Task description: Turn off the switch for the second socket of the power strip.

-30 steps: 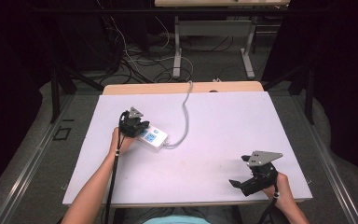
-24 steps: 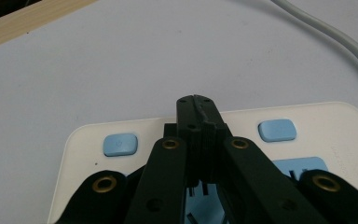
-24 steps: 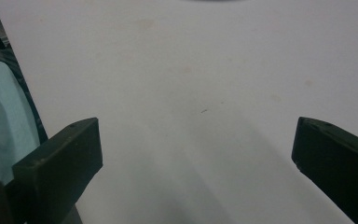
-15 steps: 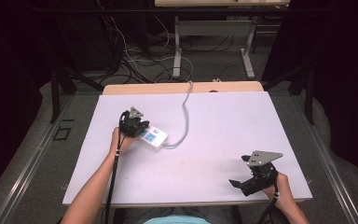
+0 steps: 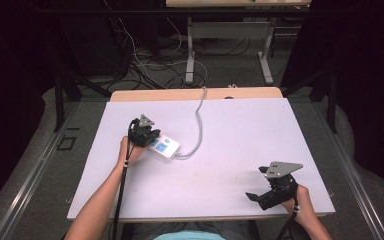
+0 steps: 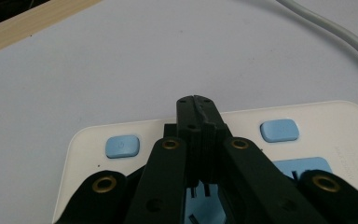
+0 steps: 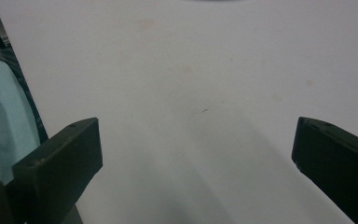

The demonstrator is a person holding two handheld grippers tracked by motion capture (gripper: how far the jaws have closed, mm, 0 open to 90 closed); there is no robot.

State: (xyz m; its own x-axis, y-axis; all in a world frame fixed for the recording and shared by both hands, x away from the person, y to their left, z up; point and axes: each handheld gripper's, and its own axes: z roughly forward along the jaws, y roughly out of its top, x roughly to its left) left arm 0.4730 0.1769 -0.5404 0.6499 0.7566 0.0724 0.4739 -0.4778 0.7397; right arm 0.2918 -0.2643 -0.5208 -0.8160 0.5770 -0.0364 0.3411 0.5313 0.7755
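A: High view. Where does the power strip [image 5: 164, 148] lie?

B: Left of centre on the white table [image 5: 240, 140], with its grey cable [image 5: 198, 125] curving from its right end toward the table's far edge. The left gripper [image 5: 145, 135] sits over the strip's left end and hides it. The right gripper [image 5: 272, 192] rests well to the right of the strip, near the table's front edge, and the stretch of tabletop between them is bare.

A: Left gripper view?

B: The left gripper [image 6: 196, 105] has its jaws pressed together with nothing between them, tips above the strip [image 6: 335, 121] between two blue buttons [image 6: 122, 146]. The linkage hides most of the blue socket panel [image 6: 303, 168], and the frame cuts off the strip's right end. The cable [image 6: 340, 37] crosses the upper right corner.

A: Right gripper view?

B: The right gripper [image 7: 196, 154] has its jaws spread wide over bare table [image 7: 205, 70], holding nothing. Pale blue cloth [image 7: 2, 121] shows at the left edge, off the table.
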